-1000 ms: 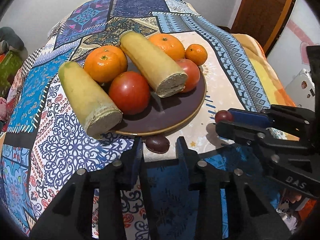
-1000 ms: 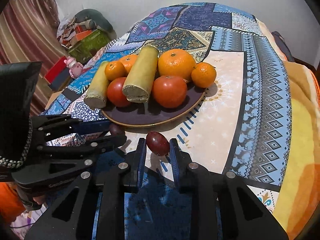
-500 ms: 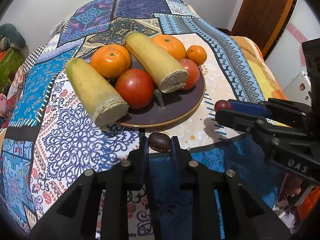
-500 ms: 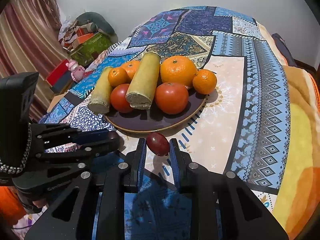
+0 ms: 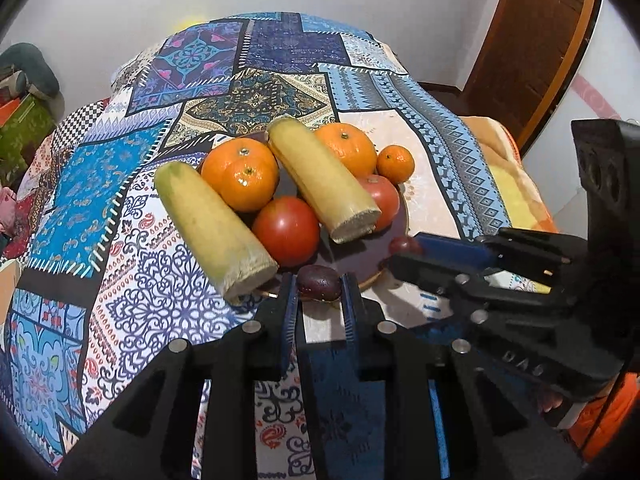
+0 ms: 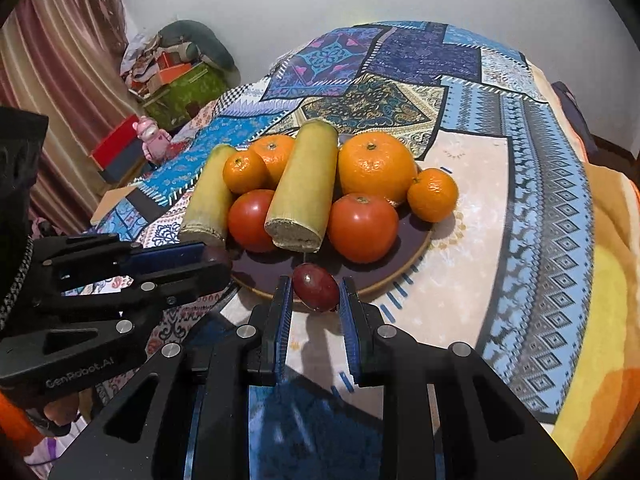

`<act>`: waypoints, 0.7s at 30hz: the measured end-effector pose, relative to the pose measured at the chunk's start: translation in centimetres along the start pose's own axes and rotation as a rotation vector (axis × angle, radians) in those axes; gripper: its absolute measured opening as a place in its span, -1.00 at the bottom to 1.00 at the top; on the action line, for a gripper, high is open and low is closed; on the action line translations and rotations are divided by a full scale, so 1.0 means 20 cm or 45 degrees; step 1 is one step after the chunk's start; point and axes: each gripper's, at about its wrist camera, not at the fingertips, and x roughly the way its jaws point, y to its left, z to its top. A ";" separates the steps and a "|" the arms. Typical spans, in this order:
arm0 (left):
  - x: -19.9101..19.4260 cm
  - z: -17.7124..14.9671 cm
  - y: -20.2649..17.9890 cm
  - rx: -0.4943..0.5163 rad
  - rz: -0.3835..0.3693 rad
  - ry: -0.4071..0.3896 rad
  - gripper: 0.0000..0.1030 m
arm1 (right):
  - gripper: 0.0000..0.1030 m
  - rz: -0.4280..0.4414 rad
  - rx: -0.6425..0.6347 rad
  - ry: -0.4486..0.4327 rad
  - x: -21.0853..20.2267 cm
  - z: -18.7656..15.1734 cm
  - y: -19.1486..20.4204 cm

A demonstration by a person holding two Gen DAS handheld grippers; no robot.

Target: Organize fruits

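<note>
A dark brown plate (image 5: 360, 258) (image 6: 384, 276) on the patterned cloth holds two tomatoes (image 5: 286, 230), several oranges (image 5: 240, 172) and two yellow-green cut stalks (image 5: 324, 184). My left gripper (image 5: 319, 282) is shut on a small dark purple fruit (image 5: 319, 281) and holds it at the plate's near rim. My right gripper (image 6: 314, 288) is shut on a small dark red fruit (image 6: 315, 286) at the plate's near edge. Each gripper also shows from the side in the other wrist view, the right one (image 5: 404, 254) and the left one (image 6: 216, 260).
The patterned tablecloth (image 5: 132, 280) covers the whole table. A yellow-orange blanket (image 6: 600, 300) lies to the right. Boxes, a pink toy (image 6: 150, 138) and a curtain stand beyond the table's left side. A brown door (image 5: 532, 40) is at the back right.
The left gripper closed on the dark purple fruit and lifted it toward the plate's rim. The right gripper carried its dark red fruit forward to the plate's edge.
</note>
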 end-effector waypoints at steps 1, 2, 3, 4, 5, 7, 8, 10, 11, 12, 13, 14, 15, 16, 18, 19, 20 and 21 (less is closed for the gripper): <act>0.01 0.01 0.00 -0.004 0.001 0.003 -0.58 | -0.58 0.000 -0.002 0.006 0.01 0.00 0.00; 0.02 0.01 0.01 -0.009 0.002 0.007 -0.58 | -0.58 -0.001 -0.003 0.011 0.02 0.00 0.00; 0.04 0.02 0.02 -0.018 0.000 0.014 -0.58 | -0.58 0.000 -0.002 0.015 0.03 0.00 0.00; 0.05 0.02 0.02 -0.025 -0.002 0.020 -0.58 | -0.58 0.003 -0.002 0.019 0.04 0.00 0.00; 0.07 0.02 0.03 -0.034 -0.007 0.026 -0.58 | -0.58 0.004 -0.002 0.020 0.04 0.01 0.00; 0.08 0.02 0.04 -0.043 -0.015 0.031 -0.58 | -0.58 0.002 -0.004 0.018 0.04 0.01 0.00; 0.09 0.02 0.04 -0.046 -0.016 0.032 -0.58 | -0.58 0.000 -0.002 0.017 0.05 0.01 0.00; 0.10 0.02 0.04 -0.045 -0.019 0.033 -0.58 | -0.58 -0.002 0.000 0.018 0.06 0.01 0.00; 0.11 0.02 0.03 -0.044 -0.020 0.033 -0.58 | -0.57 -0.004 0.002 0.020 0.06 0.01 0.00; 0.11 0.02 0.03 -0.042 -0.022 0.033 -0.58 | -0.56 -0.007 0.004 0.025 0.07 0.01 0.00; 0.11 0.02 0.03 -0.040 -0.023 0.036 -0.57 | -0.56 -0.009 0.007 0.027 0.07 0.01 -0.01; 0.12 0.02 0.03 -0.038 -0.024 0.039 -0.57 | -0.56 -0.012 0.009 0.024 0.07 0.01 -0.01; 0.12 0.02 0.03 -0.038 -0.024 0.040 -0.54 | -0.56 -0.016 0.012 0.023 0.07 0.01 -0.01; 0.12 0.02 0.03 -0.038 -0.024 0.041 -0.54 | -0.56 -0.016 0.016 0.027 0.07 0.01 -0.02; 0.11 0.02 0.03 -0.042 -0.028 0.036 -0.54 | -0.56 -0.016 0.024 0.023 0.05 0.01 -0.02; 0.10 0.02 0.03 -0.042 -0.030 0.032 -0.53 | -0.55 -0.018 0.024 0.021 0.05 0.01 -0.02; 0.09 0.02 0.03 -0.042 -0.027 0.026 -0.51 | -0.55 -0.021 0.024 0.018 0.04 0.01 -0.03; 0.08 0.02 0.03 -0.043 -0.025 0.020 -0.49 | -0.54 -0.024 0.025 0.015 0.03 0.01 -0.03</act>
